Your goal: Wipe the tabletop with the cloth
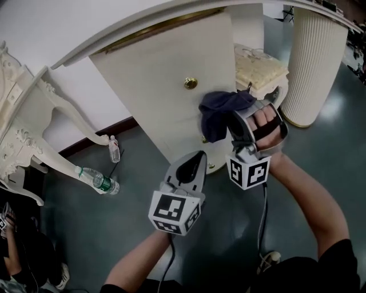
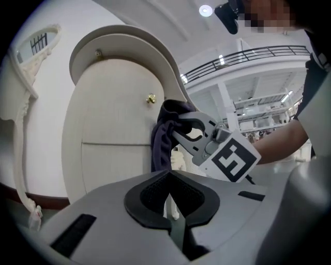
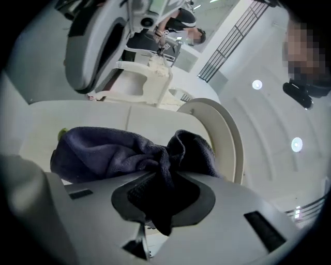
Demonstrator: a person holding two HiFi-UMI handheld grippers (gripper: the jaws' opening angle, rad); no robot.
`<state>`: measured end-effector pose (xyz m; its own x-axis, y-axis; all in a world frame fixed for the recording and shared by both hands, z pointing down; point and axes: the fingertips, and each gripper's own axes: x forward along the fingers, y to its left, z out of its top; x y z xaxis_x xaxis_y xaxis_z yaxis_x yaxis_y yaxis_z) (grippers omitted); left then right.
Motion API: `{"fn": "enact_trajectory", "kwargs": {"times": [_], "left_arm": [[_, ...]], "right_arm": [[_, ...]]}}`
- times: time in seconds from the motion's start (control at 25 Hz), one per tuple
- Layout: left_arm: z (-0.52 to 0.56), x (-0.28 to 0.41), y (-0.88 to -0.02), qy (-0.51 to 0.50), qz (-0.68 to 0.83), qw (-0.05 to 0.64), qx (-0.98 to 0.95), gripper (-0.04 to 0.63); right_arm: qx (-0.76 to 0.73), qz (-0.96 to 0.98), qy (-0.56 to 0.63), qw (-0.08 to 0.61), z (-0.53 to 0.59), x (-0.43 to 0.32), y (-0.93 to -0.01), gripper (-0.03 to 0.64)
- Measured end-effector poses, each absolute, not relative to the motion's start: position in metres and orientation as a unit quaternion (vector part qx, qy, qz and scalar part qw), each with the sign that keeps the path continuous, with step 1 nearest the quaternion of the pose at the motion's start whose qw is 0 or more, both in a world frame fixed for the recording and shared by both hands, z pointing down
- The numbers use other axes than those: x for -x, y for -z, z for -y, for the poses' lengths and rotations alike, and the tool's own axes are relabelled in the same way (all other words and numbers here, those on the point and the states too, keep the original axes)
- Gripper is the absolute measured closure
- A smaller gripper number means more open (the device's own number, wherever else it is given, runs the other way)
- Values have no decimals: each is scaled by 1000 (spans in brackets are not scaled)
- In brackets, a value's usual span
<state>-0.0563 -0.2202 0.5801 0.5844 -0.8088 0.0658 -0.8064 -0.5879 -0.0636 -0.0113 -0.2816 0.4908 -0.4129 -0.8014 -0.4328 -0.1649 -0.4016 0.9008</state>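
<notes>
A dark navy cloth hangs bunched from my right gripper, which is shut on it, in front of the cream cabinet door under the white tabletop's curved rim. The right gripper view shows the cloth pinched between the jaws of the right gripper, its loose end draped left. My left gripper is lower and to the left, shut with nothing in it. In the left gripper view the left gripper points toward the cloth and the right gripper.
A brass knob sits on the door. Two water bottles are on the dark floor by an ornate white furniture leg. A fluted white column and a cushioned stool stand at the right.
</notes>
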Motion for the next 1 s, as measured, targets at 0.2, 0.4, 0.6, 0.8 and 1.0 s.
{"fn": "enact_trajectory", "kwargs": {"times": [0.2,0.4,0.6,0.8,1.0], "left_arm": [[221,44,-540,30,-444,58,894,592],[226,32,-513,28,-430,78,899,592],[234,28,-491,16,-432,75,898,592],[238,20,-487,33,-451,76,889,592],[248,-4,-497,40,-468,65,881,592]], "right_arm": [[-518,514,660,179,277,10,-419,563],[-537,558,623,107,285,9,-359,563],[-541,634,552,30,303,3,-320,563],[-493,742,450,-64,315,-7,-315,563],[-474,791,357,-146,332,-25,-328,563]]}}
